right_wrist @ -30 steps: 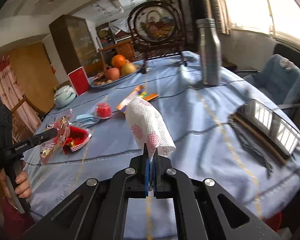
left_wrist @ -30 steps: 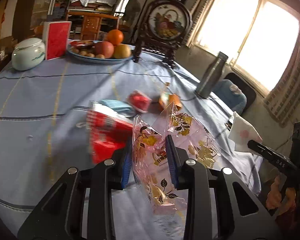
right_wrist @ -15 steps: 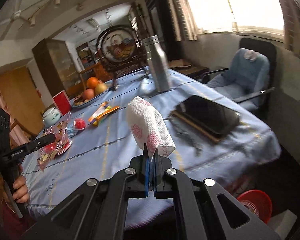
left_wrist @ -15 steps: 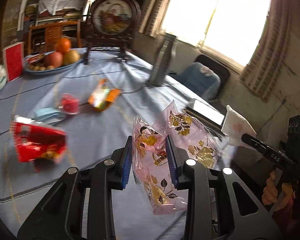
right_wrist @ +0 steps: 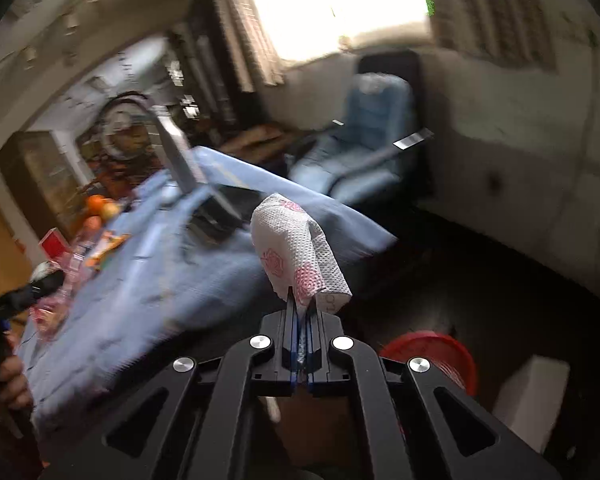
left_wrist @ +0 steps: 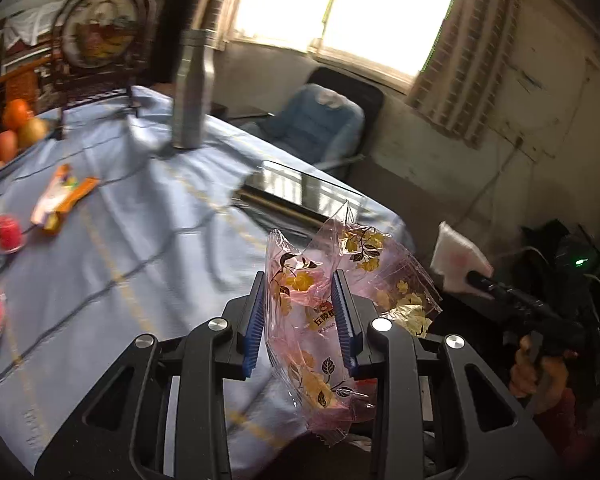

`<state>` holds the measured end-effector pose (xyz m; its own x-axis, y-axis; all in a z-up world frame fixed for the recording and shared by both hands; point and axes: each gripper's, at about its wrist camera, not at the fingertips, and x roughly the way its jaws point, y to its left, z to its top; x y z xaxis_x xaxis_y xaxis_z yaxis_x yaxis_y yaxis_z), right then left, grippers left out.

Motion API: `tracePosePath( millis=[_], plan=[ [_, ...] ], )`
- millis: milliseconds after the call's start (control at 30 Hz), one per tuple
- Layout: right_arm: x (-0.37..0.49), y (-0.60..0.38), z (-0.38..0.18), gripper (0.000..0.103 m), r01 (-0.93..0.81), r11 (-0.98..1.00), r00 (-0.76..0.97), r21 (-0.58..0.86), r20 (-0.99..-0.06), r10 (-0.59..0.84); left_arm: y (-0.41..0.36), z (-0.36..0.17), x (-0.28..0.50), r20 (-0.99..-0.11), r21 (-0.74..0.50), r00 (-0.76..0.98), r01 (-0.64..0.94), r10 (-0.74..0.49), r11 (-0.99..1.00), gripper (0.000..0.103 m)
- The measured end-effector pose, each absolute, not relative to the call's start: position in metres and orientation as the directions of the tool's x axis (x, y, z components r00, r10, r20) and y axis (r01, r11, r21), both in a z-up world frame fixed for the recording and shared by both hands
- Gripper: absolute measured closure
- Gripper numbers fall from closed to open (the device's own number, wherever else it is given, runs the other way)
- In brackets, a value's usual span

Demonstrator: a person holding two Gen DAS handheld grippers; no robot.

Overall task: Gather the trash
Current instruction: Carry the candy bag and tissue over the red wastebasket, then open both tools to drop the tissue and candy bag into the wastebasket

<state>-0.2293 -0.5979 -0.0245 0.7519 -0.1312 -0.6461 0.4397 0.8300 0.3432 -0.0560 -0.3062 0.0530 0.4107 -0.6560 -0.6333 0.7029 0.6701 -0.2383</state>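
The left gripper (left_wrist: 300, 312) pinches a pink flowered plastic wrapper (left_wrist: 320, 320) above the near edge of the blue-clothed table (left_wrist: 140, 220). The right gripper (right_wrist: 302, 312), beyond the table's right corner, clamps a crumpled paper napkin (right_wrist: 296, 248) above the red bin (right_wrist: 440, 356).

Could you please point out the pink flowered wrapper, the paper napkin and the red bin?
pink flowered wrapper (left_wrist: 300, 320): left wrist view, printed middle between the pads.
paper napkin (right_wrist: 296, 248): right wrist view, its embossed front.
red bin (right_wrist: 440, 350): right wrist view, its rim.

A lived-in home — clothed dining table (left_wrist: 148, 216), armchair (left_wrist: 316, 128), curtained window (left_wrist: 380, 12).
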Motion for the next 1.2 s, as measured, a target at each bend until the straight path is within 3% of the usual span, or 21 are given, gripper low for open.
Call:
tracePosePath(
  millis=[333, 400, 433, 467, 1067, 1133, 1200],
  plan=[
    [-0.229, -0.665, -0.167, 0.096, 0.637, 0.706, 0.533, 0.310, -0.839, -0.113, -0.388, 0.030, -0.071, -0.693, -0.240, 0.286, 0.774, -0.662, 0.586, 0.070],
    [-0.221, -0.675, -0.200, 0.083, 0.660, 0.690, 0.471, 0.297, -0.879, -0.071, -0.400, 0.025, -0.073, -0.703, -0.238, 0.267, 0.786, -0.659, 0.571, 0.070],
    [-0.221, -0.680, -0.212, 0.060, 0.675, 0.675, 0.456, 0.299, -0.888, -0.062, -0.406, 0.023, -0.075, -0.708, -0.238, 0.256, 0.791, -0.658, 0.563, 0.070],
    [-0.222, -0.684, -0.217, 0.050, 0.681, 0.667, 0.456, 0.303, -0.888, -0.063, -0.415, 0.020, -0.077, -0.716, -0.236, 0.240, 0.800, -0.655, 0.551, 0.070],
    [-0.305, -0.743, -0.197, 0.050, 0.769, 0.528, 0.519, 0.360, -0.834, -0.189, -0.566, -0.065, -0.124, -0.842, -0.220, 0.000, 0.913, -0.539, 0.344, 0.066],
    [-0.309, -0.744, -0.199, 0.050, 0.776, 0.514, 0.515, 0.365, -0.838, -0.183, -0.585, -0.078, -0.128, -0.858, -0.197, 0.000, 0.924, -0.514, 0.329, 0.055],
    [-0.315, -0.746, -0.200, 0.050, 0.781, 0.502, 0.514, 0.372, -0.839, -0.178, -0.599, -0.087, -0.131, -0.868, -0.167, 0.024, 0.926, -0.496, 0.338, 0.033]
  ],
)
